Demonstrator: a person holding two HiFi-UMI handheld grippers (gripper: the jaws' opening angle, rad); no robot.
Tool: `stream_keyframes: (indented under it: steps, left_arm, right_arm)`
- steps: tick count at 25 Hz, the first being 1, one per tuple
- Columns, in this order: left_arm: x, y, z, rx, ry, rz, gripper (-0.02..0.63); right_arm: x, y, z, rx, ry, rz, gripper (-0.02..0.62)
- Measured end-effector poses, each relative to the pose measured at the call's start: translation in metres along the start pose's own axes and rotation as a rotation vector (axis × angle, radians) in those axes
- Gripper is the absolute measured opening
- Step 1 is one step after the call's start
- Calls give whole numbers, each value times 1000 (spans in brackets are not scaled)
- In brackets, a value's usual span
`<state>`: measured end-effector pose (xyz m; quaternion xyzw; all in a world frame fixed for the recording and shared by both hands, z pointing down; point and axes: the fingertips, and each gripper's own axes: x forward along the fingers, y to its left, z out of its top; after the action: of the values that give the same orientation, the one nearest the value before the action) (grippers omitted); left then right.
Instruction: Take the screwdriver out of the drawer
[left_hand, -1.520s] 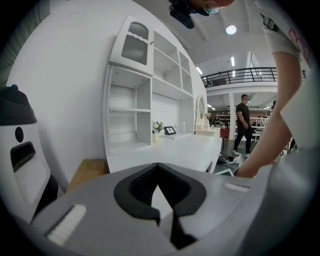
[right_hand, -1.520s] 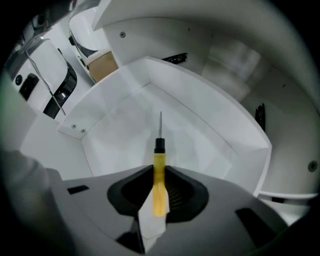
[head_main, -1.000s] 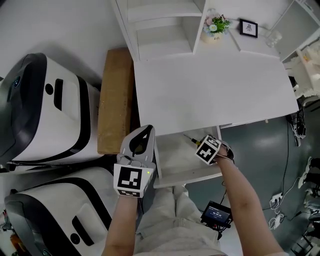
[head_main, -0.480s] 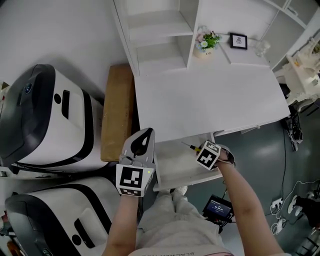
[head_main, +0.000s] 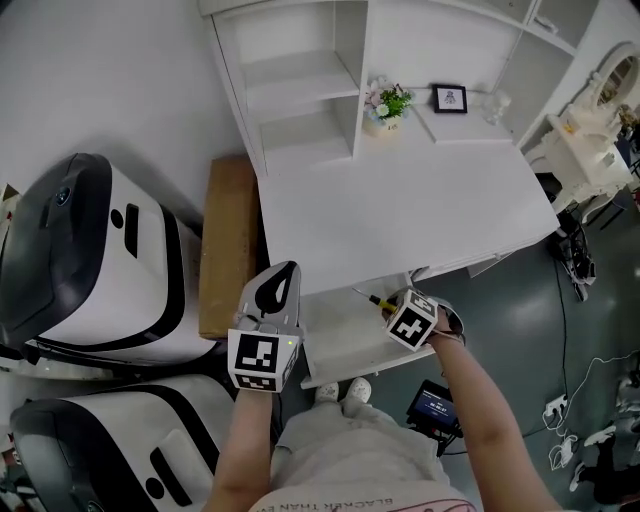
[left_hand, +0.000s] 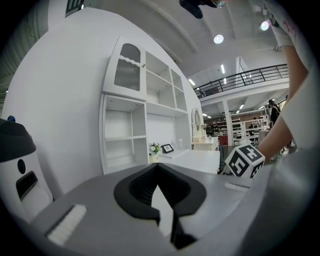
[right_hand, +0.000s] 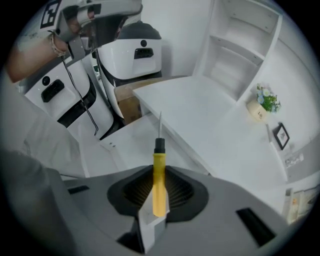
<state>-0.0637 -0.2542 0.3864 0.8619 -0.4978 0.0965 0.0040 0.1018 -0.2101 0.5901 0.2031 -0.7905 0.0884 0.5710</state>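
Observation:
In the right gripper view, a yellow-handled screwdriver (right_hand: 159, 185) sits between the jaws of my right gripper (right_hand: 159, 170), which is shut on the handle. Its black collar and thin metal shaft point away over the open white drawer (right_hand: 125, 145). From the head view the right gripper (head_main: 386, 304) hangs over the drawer (head_main: 335, 340) at the front edge of the white desk (head_main: 400, 210), and the screwdriver (head_main: 371, 298) sticks out toward the desk. My left gripper (head_main: 287, 270) is held left of the drawer with its tips together and nothing between them (left_hand: 158, 166).
Two big white-and-black machines (head_main: 90, 260) (head_main: 110, 450) stand at the left, beside a brown board (head_main: 228, 240). A white shelf unit (head_main: 300, 90), a flower pot (head_main: 385, 102) and a small picture frame (head_main: 449, 97) are at the desk's back. A small screen device (head_main: 433, 403) lies on the floor.
My right gripper has come up from the drawer with the screwdriver still in it. The left gripper has risen a little too.

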Motion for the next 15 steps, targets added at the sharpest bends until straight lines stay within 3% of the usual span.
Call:
stream_keyframes:
  steps: [15]
  left_arm:
    - [-4,-21,34,58,-81,-58,-2]
  right_arm:
    - [-93,-10,34,97,-235,-206,81]
